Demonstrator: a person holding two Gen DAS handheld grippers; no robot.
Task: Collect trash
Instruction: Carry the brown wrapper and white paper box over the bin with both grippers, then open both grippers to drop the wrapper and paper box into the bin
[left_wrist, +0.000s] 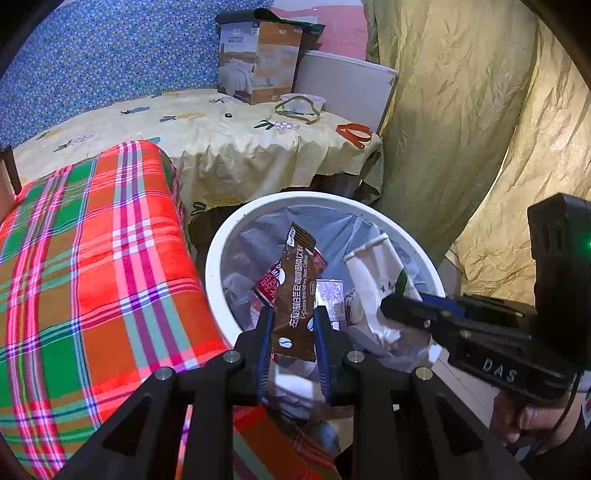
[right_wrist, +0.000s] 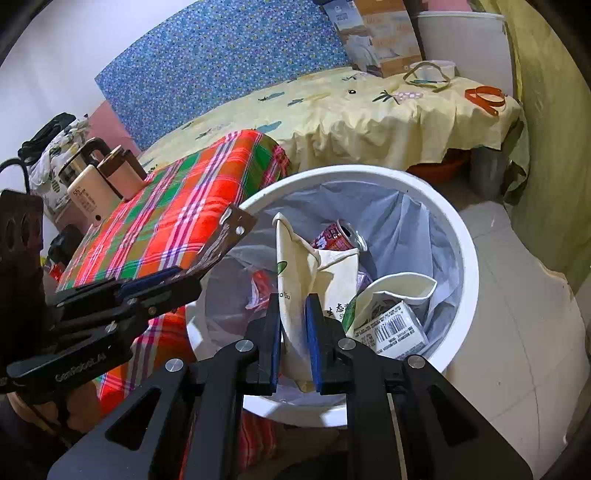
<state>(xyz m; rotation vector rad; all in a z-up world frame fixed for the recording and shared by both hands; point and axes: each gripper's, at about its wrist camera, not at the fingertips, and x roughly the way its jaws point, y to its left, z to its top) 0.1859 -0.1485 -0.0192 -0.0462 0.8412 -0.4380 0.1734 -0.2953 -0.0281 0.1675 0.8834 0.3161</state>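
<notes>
**Both hands poised over the bin, each with a piece of trash**

The white bin, lined with a grey bag, is the landmark here. The left hand-held gripper is clamped tight on a brown coffee sachet, pinching its lower part so the rest stands up over the bin's near rim. The right hand-held gripper is closed on a crumpled cream paper bag, which rises above the bin's mouth. Both pieces appear to be held over the opening so that they would fall inside once let go; neither has been dropped yet, as I judge it.

Already in the bin lie a red can, a barcoded carton and a white paper cup.

The left wrist view shows the sachet's printed face and the right hand-held gripper coming in from the bin's right, with the hand that carries it. It hardly shows the can. The right wrist view looks deeper into the bin, showing the can and carton clearly, and the sachet edge-on in the left hand-held gripper at the bin's left. It alone shows flasks beyond the plaid cloth left of the bin, and the tiled floor to the bin's right.
</notes>
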